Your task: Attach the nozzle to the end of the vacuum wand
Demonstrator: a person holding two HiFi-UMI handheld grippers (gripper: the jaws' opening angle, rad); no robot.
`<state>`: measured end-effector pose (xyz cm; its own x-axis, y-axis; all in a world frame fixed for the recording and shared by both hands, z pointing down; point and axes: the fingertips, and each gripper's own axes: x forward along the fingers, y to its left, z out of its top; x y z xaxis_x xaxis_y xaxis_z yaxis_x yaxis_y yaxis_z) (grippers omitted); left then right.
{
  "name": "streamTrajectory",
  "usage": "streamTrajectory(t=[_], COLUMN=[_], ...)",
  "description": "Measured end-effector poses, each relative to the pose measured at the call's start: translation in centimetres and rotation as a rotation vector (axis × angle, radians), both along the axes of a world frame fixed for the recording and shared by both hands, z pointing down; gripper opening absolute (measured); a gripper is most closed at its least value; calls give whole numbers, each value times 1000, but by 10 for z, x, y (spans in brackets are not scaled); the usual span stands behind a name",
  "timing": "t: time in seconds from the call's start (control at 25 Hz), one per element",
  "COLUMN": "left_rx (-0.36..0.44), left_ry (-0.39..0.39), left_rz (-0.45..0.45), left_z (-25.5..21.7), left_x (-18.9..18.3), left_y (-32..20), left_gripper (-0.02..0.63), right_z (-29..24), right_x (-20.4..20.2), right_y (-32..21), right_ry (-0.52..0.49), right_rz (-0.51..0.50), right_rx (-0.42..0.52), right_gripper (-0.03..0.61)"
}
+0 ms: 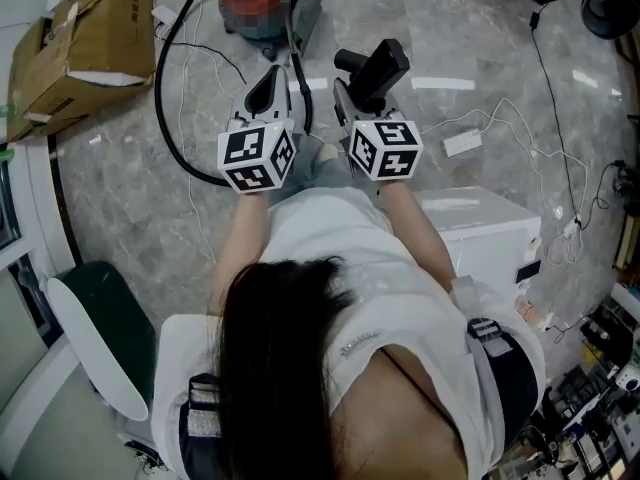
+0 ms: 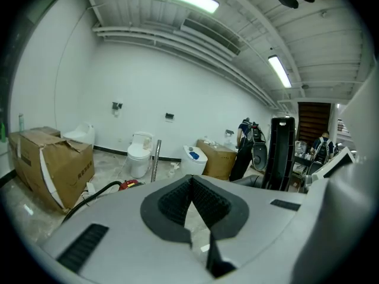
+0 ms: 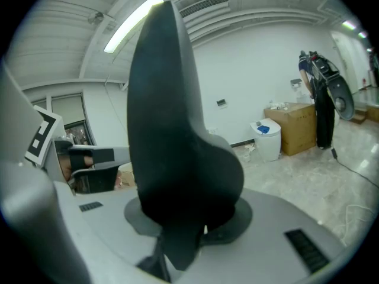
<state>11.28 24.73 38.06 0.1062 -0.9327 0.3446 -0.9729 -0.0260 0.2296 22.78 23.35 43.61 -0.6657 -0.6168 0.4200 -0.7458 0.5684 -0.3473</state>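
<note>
My right gripper is shut on a black vacuum nozzle, which stands up out of the jaws and fills most of the right gripper view. My left gripper is held beside it at the left, shut with nothing between its pads. From the left gripper view the nozzle shows upright at the right. The red vacuum body lies on the floor ahead, with its black hose looping to the left. A metal tube stands upright beyond the vacuum.
A cardboard box sits at the far left. A white box stands close at the right, with a power strip and white cables on the marble floor. A toilet and more boxes stand along the far wall.
</note>
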Motion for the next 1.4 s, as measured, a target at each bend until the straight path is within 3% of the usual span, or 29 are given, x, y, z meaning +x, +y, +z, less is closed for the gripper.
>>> streamTrajectory(t=[0.56, 0.8, 1.0, 1.16, 1.4], left_rx=[11, 35, 45, 14, 9], left_ry=[-9, -24, -26, 25, 18], left_rz=[-22, 14, 30, 27, 43], left_z=[10, 9, 9, 15, 17], left_x=[-22, -25, -39, -61, -89], left_y=[-23, -44, -68, -86, -128], left_gripper=[2, 2, 2, 2, 2], right_z=[7, 10, 11, 8, 8], right_x=[-21, -32, -42, -63, -92], right_y=[-32, -49, -72, -90, -124], right_ry=[3, 7, 23, 24, 57], right_rz=[-20, -13, 7, -5, -7], right_rx=[21, 40, 41, 39, 31], right_gripper=[118, 118, 118, 118, 118])
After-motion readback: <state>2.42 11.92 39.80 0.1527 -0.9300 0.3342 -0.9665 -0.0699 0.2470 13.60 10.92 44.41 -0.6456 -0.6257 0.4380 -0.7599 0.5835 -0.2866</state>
